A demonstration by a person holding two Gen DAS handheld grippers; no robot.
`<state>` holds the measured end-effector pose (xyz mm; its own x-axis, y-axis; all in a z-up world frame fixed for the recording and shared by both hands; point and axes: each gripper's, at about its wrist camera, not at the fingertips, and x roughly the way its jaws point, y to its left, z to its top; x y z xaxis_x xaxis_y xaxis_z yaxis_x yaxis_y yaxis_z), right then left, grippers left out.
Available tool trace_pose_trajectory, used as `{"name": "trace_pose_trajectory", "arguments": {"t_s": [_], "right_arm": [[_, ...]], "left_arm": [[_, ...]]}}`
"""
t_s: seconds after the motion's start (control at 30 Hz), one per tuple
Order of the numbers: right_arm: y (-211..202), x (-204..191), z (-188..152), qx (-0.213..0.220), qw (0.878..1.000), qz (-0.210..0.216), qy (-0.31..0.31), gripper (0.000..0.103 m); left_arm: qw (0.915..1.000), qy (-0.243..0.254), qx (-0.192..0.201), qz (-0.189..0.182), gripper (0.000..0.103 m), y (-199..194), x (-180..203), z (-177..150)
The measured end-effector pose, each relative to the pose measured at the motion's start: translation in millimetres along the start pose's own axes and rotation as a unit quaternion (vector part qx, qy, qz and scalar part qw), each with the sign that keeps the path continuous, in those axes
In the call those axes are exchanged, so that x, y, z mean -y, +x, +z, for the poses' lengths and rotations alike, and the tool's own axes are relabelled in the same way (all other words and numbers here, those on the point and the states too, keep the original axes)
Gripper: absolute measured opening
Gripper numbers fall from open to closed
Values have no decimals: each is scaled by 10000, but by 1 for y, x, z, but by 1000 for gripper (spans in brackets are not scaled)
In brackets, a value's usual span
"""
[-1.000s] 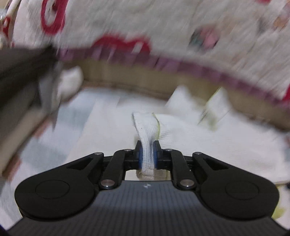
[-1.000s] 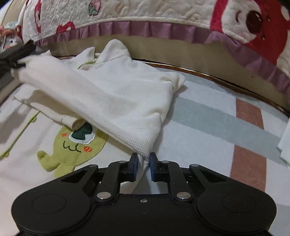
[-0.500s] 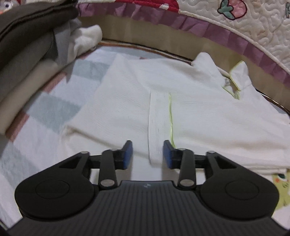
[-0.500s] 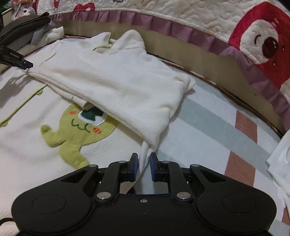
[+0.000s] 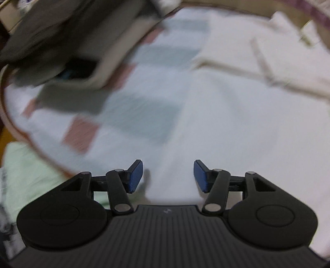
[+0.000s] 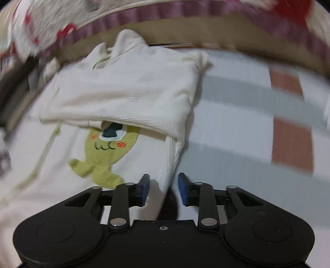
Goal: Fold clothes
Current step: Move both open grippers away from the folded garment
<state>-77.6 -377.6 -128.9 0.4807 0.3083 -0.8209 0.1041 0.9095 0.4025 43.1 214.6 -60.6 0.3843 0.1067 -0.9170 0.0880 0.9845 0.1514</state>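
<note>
Your left gripper (image 5: pixel 168 175) points down over the striped blanket (image 5: pixel 144 115); its jaws are opening, blue pads (image 5: pixel 135 175) apart, nothing between them. The left view is blurred. The cream shirt (image 5: pixel 247 115) lies to the right of that gripper, spreading from the blanket's middle out to the right edge. A pile of grey and beige clothes (image 5: pixel 68 61) sits at upper left on the blanket, well apart from the gripper. Something pale green (image 5: pixel 24 171) lies beyond the blanket's edge at lower left; you cannot tell what it is.

Your right gripper (image 6: pixel 163 190) has its jaws opening too. A hanging edge of the cream shirt (image 6: pixel 127 88) sits between the pads, and the pads do not press on it. The shirt lies flat on the striped blanket (image 6: pixel 237 115), its upper part folded down so the fold covers the top of a green cartoon figure (image 6: pixel 105 150) on the front. The collar points toward the quilt with the purple border (image 6: pixel 165 12) at the far side. The shirt's right edge lies just beside the bare grey and rust stripes.
</note>
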Motion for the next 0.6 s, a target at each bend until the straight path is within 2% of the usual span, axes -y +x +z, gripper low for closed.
{"name": "trace_pose_trajectory", "arguments": {"t_s": [0.07,0.2,0.3,0.37,0.5,0.6], "right_arm": [[-2,9,-5,-210,9964,423,697,51],[0,14,-24,-545,9842,994,1357,52],[1,16,-35,-761,9742,1242,1725,53],[3,17,-41,-937,9663,1419,1932,54],[7,3,-45,-1258,9654,1498,1724,58],[10,-5,-45,-1364,9657,1488,1636,60]], "left_arm": [[9997,-18,-174,139,54,-2,-20,-15],[9996,-148,-116,-188,58,-26,-48,-29],[9972,-245,-73,-699,58,-33,-56,-33],[9899,-476,-162,-1324,59,-28,-59,-36],[9847,-316,-100,-1709,61,-19,-46,-38],[9843,-140,11,-1761,61,-9,-39,-29]]}}
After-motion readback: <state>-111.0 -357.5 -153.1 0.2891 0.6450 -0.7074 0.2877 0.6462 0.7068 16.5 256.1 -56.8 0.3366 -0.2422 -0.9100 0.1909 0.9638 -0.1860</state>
